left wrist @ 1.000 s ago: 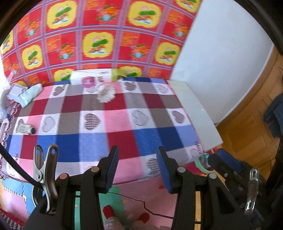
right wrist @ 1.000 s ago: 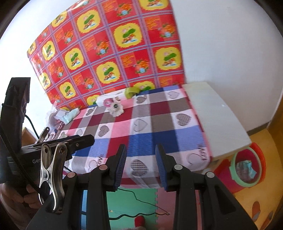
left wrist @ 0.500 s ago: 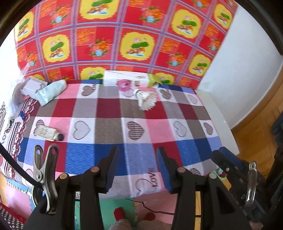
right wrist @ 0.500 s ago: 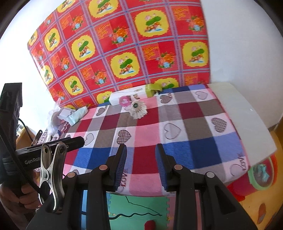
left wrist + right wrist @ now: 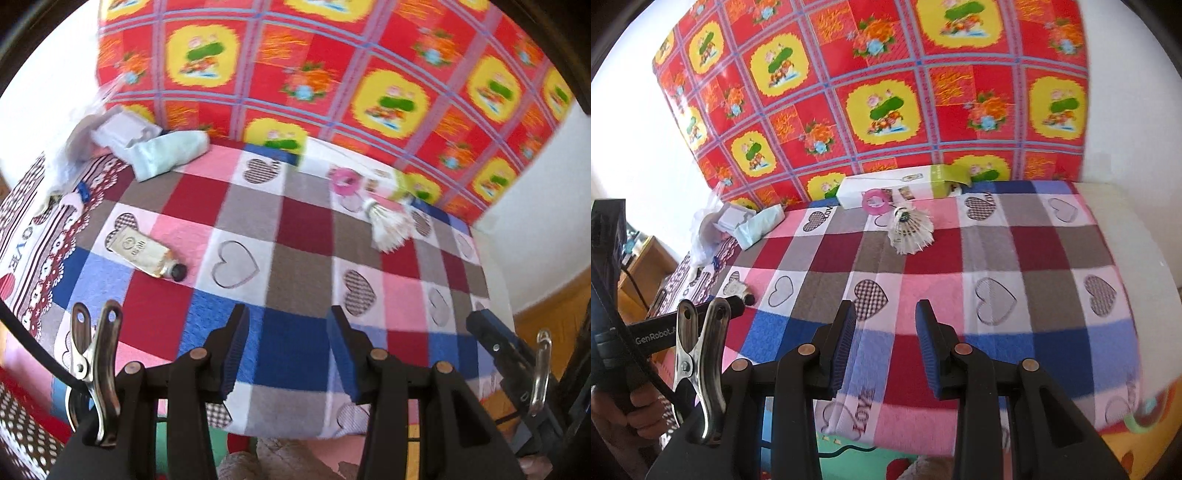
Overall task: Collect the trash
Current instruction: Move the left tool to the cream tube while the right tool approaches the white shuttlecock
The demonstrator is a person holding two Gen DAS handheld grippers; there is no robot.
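Both grippers hang over the checked tablecloth (image 5: 1027, 251) with jaws apart and nothing between them: the left gripper (image 5: 284, 350) and the right gripper (image 5: 884, 343). One shuttlecock (image 5: 910, 230) lies in the upper middle, beside one pink ring (image 5: 875, 201) and one long box (image 5: 905, 184). One squeezed tube (image 5: 147, 256) lies at left.

Parted tongs (image 5: 884, 332), shuttlecock (image 5: 910, 230), checkered tablecloth (image 5: 1015, 258)
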